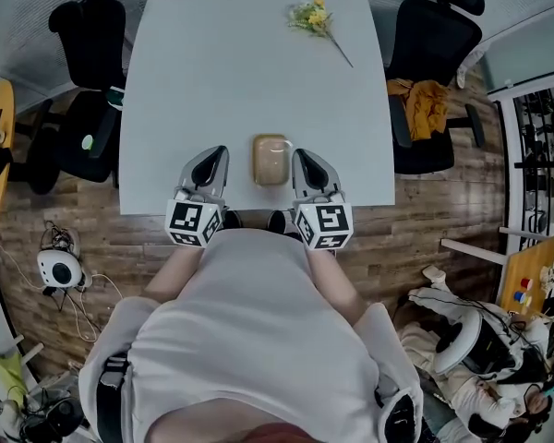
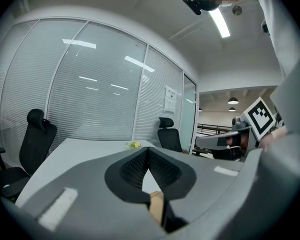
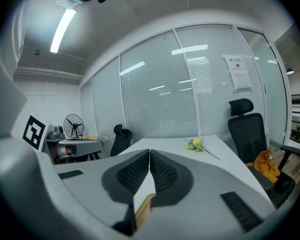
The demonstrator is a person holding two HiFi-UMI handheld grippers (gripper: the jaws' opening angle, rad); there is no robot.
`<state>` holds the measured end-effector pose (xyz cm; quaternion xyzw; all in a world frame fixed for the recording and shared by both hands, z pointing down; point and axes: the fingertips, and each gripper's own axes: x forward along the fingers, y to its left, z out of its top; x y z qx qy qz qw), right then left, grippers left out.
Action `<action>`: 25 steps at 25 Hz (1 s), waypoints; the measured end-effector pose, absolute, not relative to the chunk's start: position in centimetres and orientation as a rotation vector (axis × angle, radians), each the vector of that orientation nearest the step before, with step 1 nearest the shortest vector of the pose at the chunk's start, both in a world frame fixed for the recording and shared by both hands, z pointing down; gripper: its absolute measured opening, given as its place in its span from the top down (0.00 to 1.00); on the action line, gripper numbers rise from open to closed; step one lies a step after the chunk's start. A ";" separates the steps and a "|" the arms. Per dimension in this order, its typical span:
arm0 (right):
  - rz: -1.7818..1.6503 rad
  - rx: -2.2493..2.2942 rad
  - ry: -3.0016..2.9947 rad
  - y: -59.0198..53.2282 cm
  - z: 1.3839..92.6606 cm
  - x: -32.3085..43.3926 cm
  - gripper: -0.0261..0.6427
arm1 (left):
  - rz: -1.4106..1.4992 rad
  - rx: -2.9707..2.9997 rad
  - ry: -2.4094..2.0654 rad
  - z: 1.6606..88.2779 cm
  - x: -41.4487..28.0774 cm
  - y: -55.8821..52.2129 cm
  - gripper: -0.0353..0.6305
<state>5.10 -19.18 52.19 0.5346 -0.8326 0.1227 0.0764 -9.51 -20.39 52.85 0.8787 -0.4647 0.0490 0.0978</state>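
Both grippers rest at the near edge of the white desk [image 1: 231, 81], with a tan rounded block [image 1: 270, 160] between them, just beside each and held by neither. The left gripper [image 1: 214, 161] has its jaws closed, ribbed pads meeting at the tips with nothing in them. The right gripper [image 1: 304, 161] is the same: tips together, empty. A tan sliver shows low in each gripper view's gap, possibly the block's edge, though it's too narrow to say. A yellow flower sprig [image 1: 312, 17] lies at the desk's far side, well apart. Black chairs stand at both sides – the right chair [image 1: 434, 40] carries an orange cloth [image 1: 423, 100].
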 end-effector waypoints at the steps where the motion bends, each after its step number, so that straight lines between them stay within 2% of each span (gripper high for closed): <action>1: 0.393 1.590 -2.499 -19.0 52.6 5.1 0.95 | 0.150 2.601 -1.375 53.0 -9.5 -20.4 0.93; 9: 0.571 1.466 -2.536 -17.9 55.6 4.7 0.94 | 0.175 2.610 -1.377 53.1 -9.4 -20.2 0.93; 10: 0.592 1.460 -2.541 -17.8 55.9 4.7 0.88 | 0.176 2.609 -1.377 53.1 -9.3 -20.1 0.93; 11: 0.619 1.455 -2.545 -17.8 56.2 4.7 0.72 | 0.177 2.609 -1.376 53.1 -9.3 -20.1 0.93; 12: 0.652 1.451 -2.549 -17.8 56.5 4.6 0.66 | 0.178 2.608 -1.376 53.2 -9.3 -20.0 0.93; 15: 0.765 1.454 -2.561 -17.7 57.5 4.9 0.60 | 0.181 2.606 -1.375 53.3 -9.1 -19.8 0.93; 25: 1.033 1.432 -2.473 -17.2 63.1 6.2 0.57 | 0.192 2.589 -1.386 53.7 -9.2 -19.4 0.93</action>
